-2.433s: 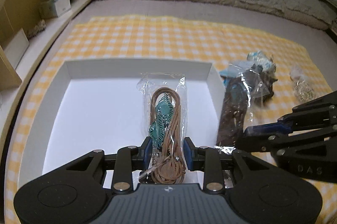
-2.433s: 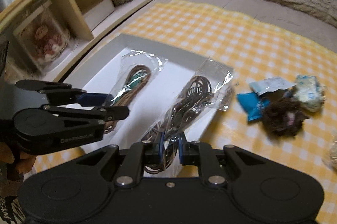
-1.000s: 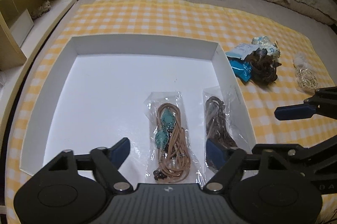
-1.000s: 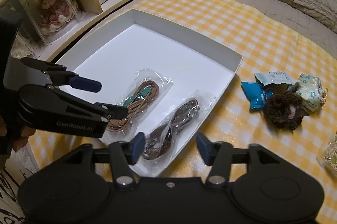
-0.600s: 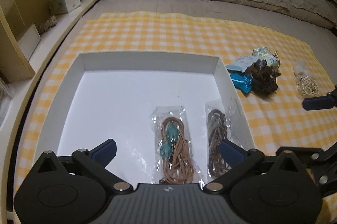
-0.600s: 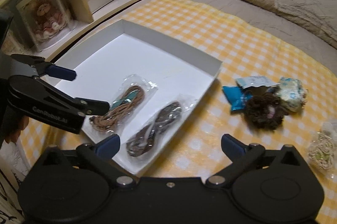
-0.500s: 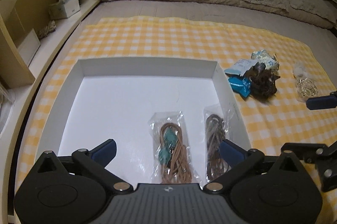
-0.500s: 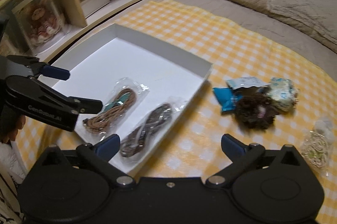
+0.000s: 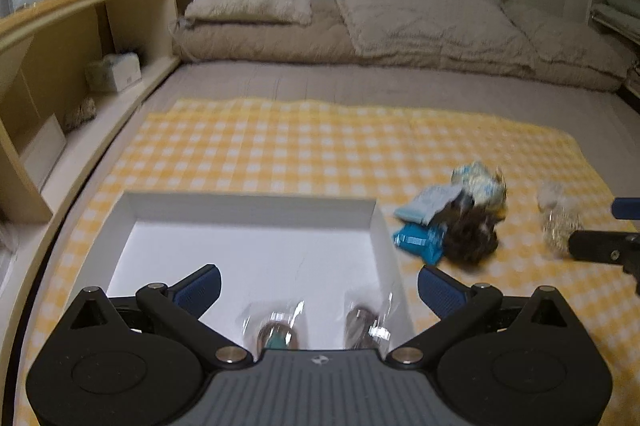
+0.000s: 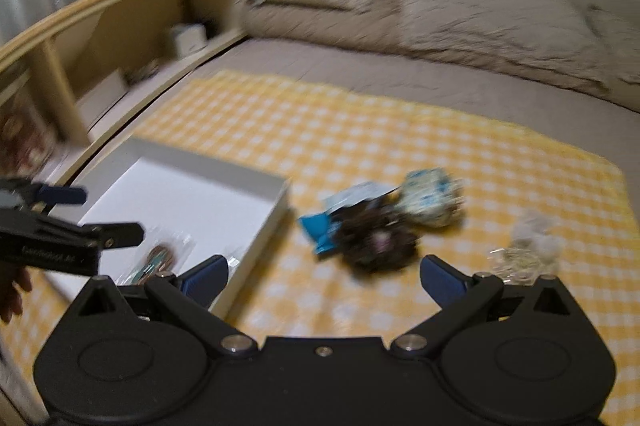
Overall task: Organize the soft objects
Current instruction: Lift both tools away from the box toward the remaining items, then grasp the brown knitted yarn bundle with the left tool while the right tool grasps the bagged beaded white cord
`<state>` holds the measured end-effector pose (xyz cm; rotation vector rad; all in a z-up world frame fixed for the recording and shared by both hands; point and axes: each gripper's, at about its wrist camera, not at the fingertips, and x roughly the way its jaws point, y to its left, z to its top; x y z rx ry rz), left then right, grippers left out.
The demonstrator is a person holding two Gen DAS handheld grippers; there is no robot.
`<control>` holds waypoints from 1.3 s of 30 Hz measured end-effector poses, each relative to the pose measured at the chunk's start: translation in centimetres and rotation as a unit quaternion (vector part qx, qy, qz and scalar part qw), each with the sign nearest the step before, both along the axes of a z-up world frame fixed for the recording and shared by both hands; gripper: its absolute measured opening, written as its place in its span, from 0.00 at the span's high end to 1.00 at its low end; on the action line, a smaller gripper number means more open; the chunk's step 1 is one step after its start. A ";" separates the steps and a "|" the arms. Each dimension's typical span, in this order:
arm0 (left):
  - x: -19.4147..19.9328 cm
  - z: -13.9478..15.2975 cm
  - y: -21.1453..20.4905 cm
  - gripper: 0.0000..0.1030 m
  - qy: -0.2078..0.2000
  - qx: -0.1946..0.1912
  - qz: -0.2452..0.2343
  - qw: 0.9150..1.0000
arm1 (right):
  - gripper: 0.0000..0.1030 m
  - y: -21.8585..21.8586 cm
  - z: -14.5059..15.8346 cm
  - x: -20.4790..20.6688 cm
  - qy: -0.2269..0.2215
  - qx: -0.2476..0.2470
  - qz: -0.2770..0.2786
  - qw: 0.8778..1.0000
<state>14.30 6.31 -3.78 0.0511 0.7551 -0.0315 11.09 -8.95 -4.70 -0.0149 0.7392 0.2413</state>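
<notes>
Grippers spread wide above tray and checked cloth

Both tools hold nothing. The left gripper (image 9: 319, 286) has its blue-padded fingers (image 9: 199, 285) far apart and hangs over the near part of the white tray (image 9: 248, 209). Just under its body, between the fingers and partly hidden by the housing, lie two clear bags inside the tray: a bagged tan cord with teal pieces (image 9: 276, 332) to the left and a bagged dark cord (image 9: 366, 322) to the right, close to the tray's right wall.

The right gripper (image 10: 323, 276) is likewise spread wide. It hovers over the yellow checked cloth (image 10: 360, 129), right of the tray. Ahead of it, between the lines of its fingers but apart from them, sits a small pile: a dark brown scrunchie (image 10: 376, 240) touching a blue packet (image 10: 320, 228), with a pale floral pouch (image 10: 430, 201) just behind. A clear bag of pale trinkets (image 10: 524, 254) lies near the right finger. The view is blurred, so finer detail cannot be told.
</notes>
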 end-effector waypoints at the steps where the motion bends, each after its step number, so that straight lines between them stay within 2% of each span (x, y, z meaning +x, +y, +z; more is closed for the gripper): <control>1: 0.2 0.1 -0.4 0.00 -0.007 0.003 0.001 1.000 | 0.00 -0.6 0.2 0.1 -0.006 0.002 -0.011 1.000; 6: 1.6 0.5 -2.2 0.00 -0.029 0.007 0.000 1.000 | 0.00 -3.7 1.0 0.3 -0.036 0.022 -0.065 0.997; 15: 3.3 0.2 -6.5 0.00 -0.066 0.018 -0.027 0.997 | 0.00 -8.6 1.7 1.0 -0.061 0.039 -0.155 0.985; 20: 4.3 -0.6 -9.9 0.00 -0.068 0.036 -0.071 0.995 | 0.00 -10.6 1.7 2.2 -0.060 0.002 -0.175 0.983; 22: 4.7 -1.2 -11.3 0.00 -0.063 0.039 -0.087 0.993 | 0.00 -11.4 1.6 3.1 -0.052 -0.006 -0.189 0.981; 25: 5.5 -2.2 -13.1 0.00 -0.048 0.037 -0.103 0.993 | 0.00 -13.3 1.0 4.5 -0.034 0.008 -0.222 0.974; 29: 7.1 -3.9 -14.5 0.00 -0.014 0.023 -0.097 0.995 | 0.00 -15.3 -1.0 5.7 -0.027 0.018 -0.264 0.964; 33: 8.8 -5.7 -14.6 0.00 0.020 -0.004 -0.078 0.997 | 0.00 -16.0 -3.6 7.0 0.009 0.003 -0.275 0.961; 39: 10.8 -7.6 -14.9 0.00 0.042 -0.015 -0.083 0.996 | 0.00 -16.1 -6.4 8.7 0.055 0.004 -0.273 0.961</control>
